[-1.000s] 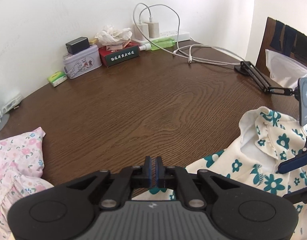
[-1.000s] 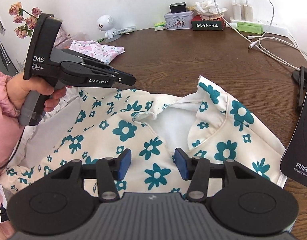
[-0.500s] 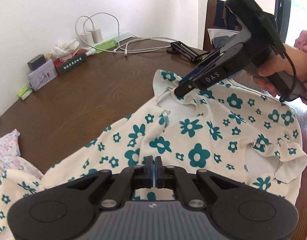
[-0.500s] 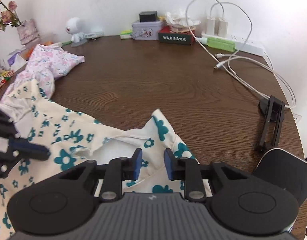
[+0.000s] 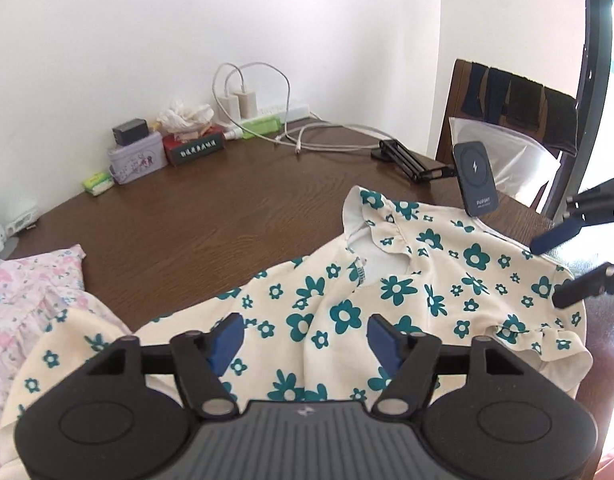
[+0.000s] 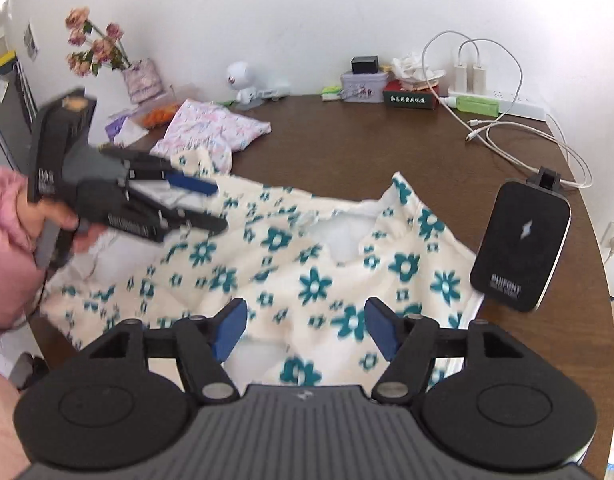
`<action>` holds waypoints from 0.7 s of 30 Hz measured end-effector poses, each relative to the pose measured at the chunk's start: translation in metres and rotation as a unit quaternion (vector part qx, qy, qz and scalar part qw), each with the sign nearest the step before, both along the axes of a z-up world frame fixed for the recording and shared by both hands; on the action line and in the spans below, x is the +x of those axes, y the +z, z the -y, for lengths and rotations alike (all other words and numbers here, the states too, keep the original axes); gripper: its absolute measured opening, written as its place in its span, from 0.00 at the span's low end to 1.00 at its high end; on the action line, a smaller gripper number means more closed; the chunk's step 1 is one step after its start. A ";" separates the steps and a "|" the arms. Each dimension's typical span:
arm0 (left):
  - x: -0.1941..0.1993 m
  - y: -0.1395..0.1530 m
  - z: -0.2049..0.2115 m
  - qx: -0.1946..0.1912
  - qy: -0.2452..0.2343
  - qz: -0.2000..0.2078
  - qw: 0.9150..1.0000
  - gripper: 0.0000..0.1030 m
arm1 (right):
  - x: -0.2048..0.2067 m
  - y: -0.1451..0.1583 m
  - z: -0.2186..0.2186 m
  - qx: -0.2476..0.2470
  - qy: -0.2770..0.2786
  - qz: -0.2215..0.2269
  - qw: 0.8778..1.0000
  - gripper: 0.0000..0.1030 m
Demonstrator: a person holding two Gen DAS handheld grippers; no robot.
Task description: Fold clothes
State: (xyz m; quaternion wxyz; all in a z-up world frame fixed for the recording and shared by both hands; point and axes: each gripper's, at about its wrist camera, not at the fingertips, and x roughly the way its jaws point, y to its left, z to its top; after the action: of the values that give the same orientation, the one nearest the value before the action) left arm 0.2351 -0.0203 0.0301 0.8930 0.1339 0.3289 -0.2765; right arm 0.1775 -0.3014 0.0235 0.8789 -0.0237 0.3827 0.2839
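A cream garment with teal flowers (image 5: 407, 292) (image 6: 315, 280) lies spread on the brown round table (image 5: 211, 216), collar toward the far side. My left gripper (image 5: 305, 338) hovers over its left part, jaws opening, nothing pinched between the blue pads. In the right wrist view that left gripper (image 6: 219, 206) appears blurred, held by a hand in a pink sleeve. My right gripper (image 6: 305, 328) hangs above the garment's near edge, jaws also opening, with cloth below them but not gripped. It shows at the right edge of the left wrist view (image 5: 547, 274).
A pink floral garment (image 6: 211, 128) (image 5: 23, 292) lies bunched at the table's left. A black wireless charger on a stand (image 6: 521, 240) stands close to the garment's right side. White cables (image 6: 519, 136), tins and boxes (image 6: 365, 84) line the wall. A chair (image 5: 507, 120) stands beyond the right edge.
Both grippers went from nearly shut to wide apart. The left one let go of the flowered cloth. The right one drew back toward the garment's near edge.
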 end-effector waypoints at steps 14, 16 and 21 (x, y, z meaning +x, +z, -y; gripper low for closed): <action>-0.088 -0.001 -0.089 0.014 0.090 -0.011 0.996 0.69 | -0.048 -0.036 0.019 -0.024 -0.043 -0.032 0.998 0.60; -0.069 0.004 -0.084 0.010 0.092 -0.017 0.996 0.69 | -0.047 -0.023 0.013 -0.003 -0.038 -0.010 0.999 0.60; 0.006 -0.001 -0.063 -0.005 0.139 -0.085 0.987 0.58 | -0.030 -0.001 -0.036 -0.012 0.009 0.036 0.999 0.67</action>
State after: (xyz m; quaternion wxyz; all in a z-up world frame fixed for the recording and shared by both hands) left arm 0.2408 0.0431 0.0289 0.8924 0.0583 0.4171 -0.1620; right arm 0.1480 -0.2649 0.0220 0.8892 -0.0480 0.3540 0.2857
